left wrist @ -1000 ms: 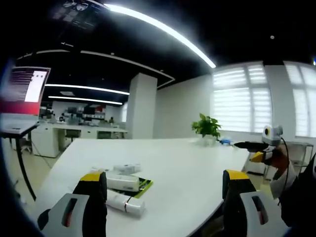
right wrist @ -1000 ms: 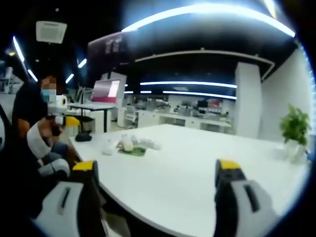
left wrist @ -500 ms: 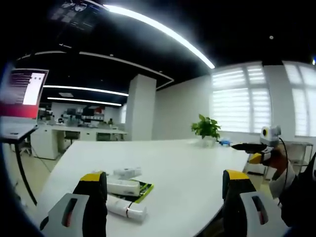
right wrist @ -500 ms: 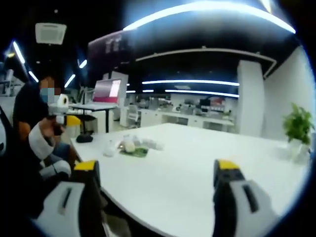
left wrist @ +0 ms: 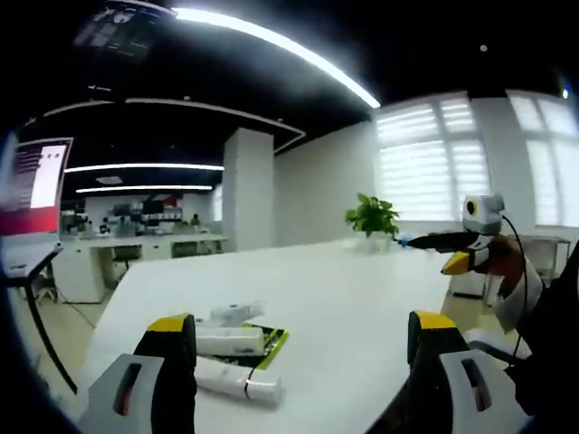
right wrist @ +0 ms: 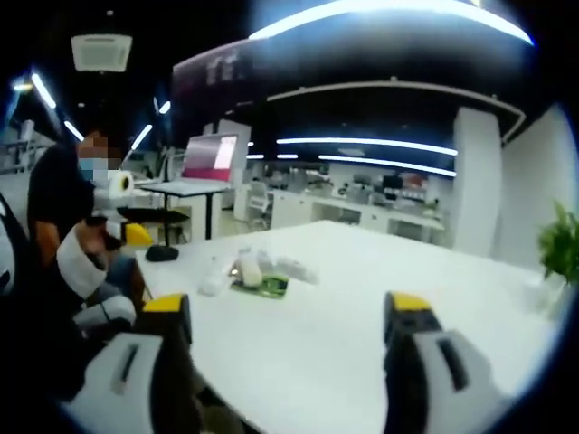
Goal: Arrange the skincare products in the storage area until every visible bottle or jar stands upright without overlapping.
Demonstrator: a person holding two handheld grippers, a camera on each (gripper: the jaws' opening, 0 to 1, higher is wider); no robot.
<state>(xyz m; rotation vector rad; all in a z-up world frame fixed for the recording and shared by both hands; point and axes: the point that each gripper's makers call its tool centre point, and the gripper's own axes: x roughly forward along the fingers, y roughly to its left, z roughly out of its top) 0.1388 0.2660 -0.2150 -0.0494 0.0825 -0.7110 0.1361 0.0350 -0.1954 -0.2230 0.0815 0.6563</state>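
Skincare products [left wrist: 237, 351] lie in a small cluster at lower left of the left gripper view, on and beside a green mat [left wrist: 268, 340] near the edge of the white surface [left wrist: 344, 307]. We count at least three white tubes or bottles, all on their sides; the nearest one [left wrist: 240, 381] is off the mat, close to the surface edge. In the right gripper view the same cluster [right wrist: 256, 271] sits left of centre, too blurred to count items.

Left tongs [left wrist: 303, 371]: jaws spread wide, nothing between them, short of the products. Right tongs [right wrist: 289, 362]: jaws likewise apart and empty, well away from the cluster. The right tongs also show at right of the left gripper view [left wrist: 452, 249], held above the surface.

Risks, as we judge them: the near tube is round and lying by the edge, so a nudge from a jaw tip could roll it off the surface. The items lie touching or nearly so; closing on one may drag a neighbour. Slim tubes stood on end may topple if released at a tilt.

Change from the earlier frames: both views have shifted slightly, so the cameras moved. The cluster looks a little larger in the right gripper view. The products show no shift of their own, and the jaws remain apart.
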